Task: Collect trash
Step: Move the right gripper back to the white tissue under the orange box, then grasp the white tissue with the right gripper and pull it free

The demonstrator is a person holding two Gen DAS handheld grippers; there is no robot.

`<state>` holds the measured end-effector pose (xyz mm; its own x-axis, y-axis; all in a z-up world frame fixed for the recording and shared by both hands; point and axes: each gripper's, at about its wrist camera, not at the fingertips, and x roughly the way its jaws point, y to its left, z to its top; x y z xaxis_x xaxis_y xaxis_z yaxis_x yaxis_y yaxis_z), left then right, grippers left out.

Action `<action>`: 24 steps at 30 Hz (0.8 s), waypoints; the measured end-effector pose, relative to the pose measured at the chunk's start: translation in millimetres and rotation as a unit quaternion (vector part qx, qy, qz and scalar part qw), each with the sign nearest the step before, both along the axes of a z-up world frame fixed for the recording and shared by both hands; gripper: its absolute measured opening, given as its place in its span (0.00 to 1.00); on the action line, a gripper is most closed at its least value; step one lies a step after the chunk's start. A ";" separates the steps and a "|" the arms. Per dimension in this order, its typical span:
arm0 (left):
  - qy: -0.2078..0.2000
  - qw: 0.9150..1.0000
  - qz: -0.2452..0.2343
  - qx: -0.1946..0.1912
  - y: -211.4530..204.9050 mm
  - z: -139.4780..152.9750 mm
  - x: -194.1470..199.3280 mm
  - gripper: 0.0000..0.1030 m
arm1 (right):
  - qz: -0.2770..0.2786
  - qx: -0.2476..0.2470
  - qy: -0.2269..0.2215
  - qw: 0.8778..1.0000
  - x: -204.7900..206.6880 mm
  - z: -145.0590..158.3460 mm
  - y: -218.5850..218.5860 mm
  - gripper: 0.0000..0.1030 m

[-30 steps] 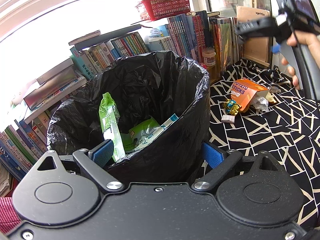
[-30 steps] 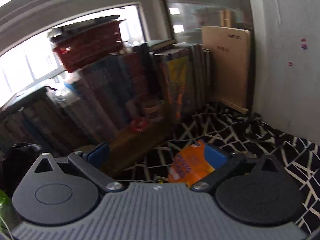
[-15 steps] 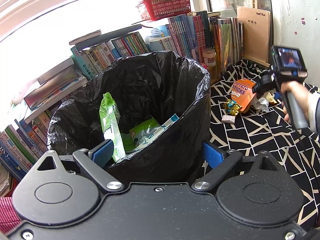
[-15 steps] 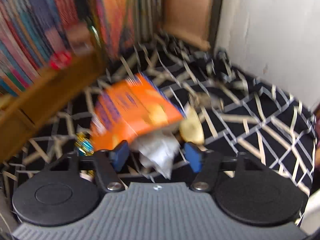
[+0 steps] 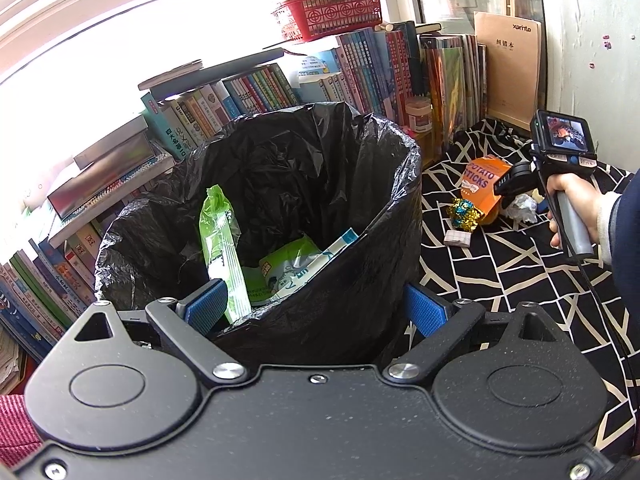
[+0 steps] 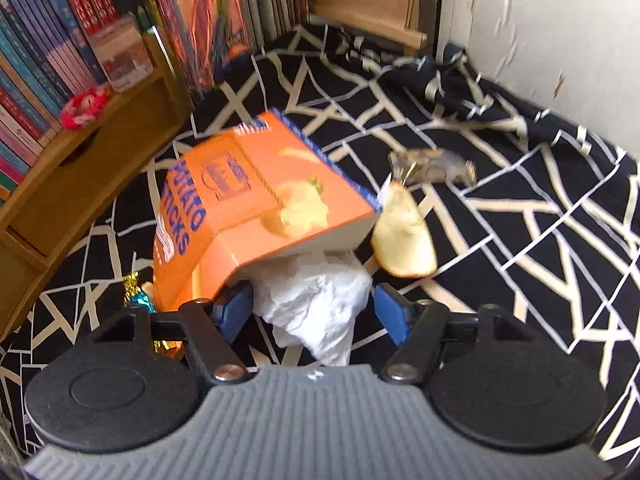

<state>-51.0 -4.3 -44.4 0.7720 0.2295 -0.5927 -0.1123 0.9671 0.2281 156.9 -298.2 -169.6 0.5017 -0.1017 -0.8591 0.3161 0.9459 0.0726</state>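
- Trash lies scattered on a black cloth with cream lines [image 6: 520, 208], near a wooden shelf of books [image 6: 80, 168]: an orange potato sticks box [image 6: 256, 204], a crumpled white tissue [image 6: 316, 304], a slice of bread [image 6: 404, 240], a gold and blue foil wrapper [image 6: 136, 300] and a clear wrapper [image 6: 432, 166].
- Right tool [image 6: 314, 308] points down at the pile, its blue pads either side of the tissue; the left pad looks to touch it, the right stands just clear, so the jaws are apart, not clamped.
- Left tool [image 5: 316, 308] sits with its jaws wide apart astride the near rim of a bin lined with a black bag [image 5: 360, 168]; whether the pads press the rim cannot be told.
- Inside the bin lie a green packet [image 5: 220, 240] and a pale green wrapper [image 5: 288, 264].
- A small white folded paper [image 5: 456, 238] rests on the cloth between bin and box.
- A person's hand [image 5: 572, 204] grips the right tool's handle.
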 end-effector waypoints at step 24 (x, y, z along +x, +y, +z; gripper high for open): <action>0.002 1.000 -0.003 -0.022 7.5 4.3 -1.9 0.91 | 0.062 0.034 0.133 0.989 -42.3 57.5 41.1 0.47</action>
